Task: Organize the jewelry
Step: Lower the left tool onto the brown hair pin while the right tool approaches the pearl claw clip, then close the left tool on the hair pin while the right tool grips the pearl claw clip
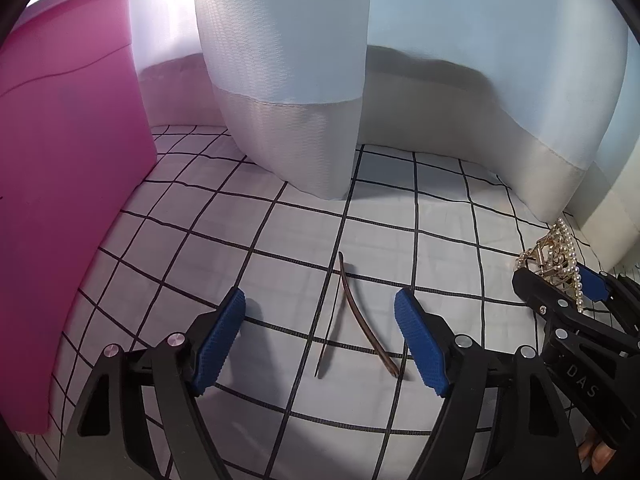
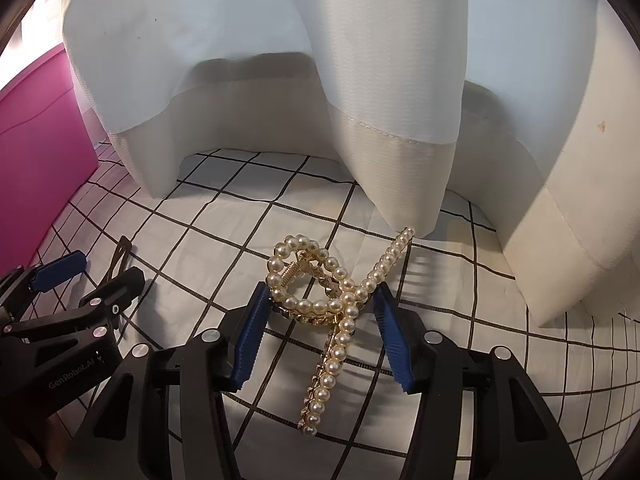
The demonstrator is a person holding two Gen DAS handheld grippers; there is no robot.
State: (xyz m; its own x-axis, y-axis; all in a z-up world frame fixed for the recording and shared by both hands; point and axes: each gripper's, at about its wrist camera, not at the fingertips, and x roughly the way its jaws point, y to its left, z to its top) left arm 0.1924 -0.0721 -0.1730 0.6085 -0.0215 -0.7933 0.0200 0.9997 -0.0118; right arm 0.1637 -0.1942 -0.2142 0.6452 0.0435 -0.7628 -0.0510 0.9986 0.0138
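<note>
While ribbed right gripper (image 2: 320, 312) clamps looped pearl clip (image 2: 320, 292) | curved metal pin (image 1: 366, 320) flat

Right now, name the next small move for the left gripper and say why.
Probably close the left gripper on the brown hair clip: the clip lies on the checked cloth between its open fingers, while the right gripper already brackets the pearl claw clip.

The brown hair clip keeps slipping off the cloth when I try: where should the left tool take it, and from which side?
Grip the brown hair clip across its curved strip, mid-length, coming straight down from above. It lies flat on the checked cloth between the open left tool fingers, its length running away from the camera, so the pads would likely close on its thin sides.
</note>
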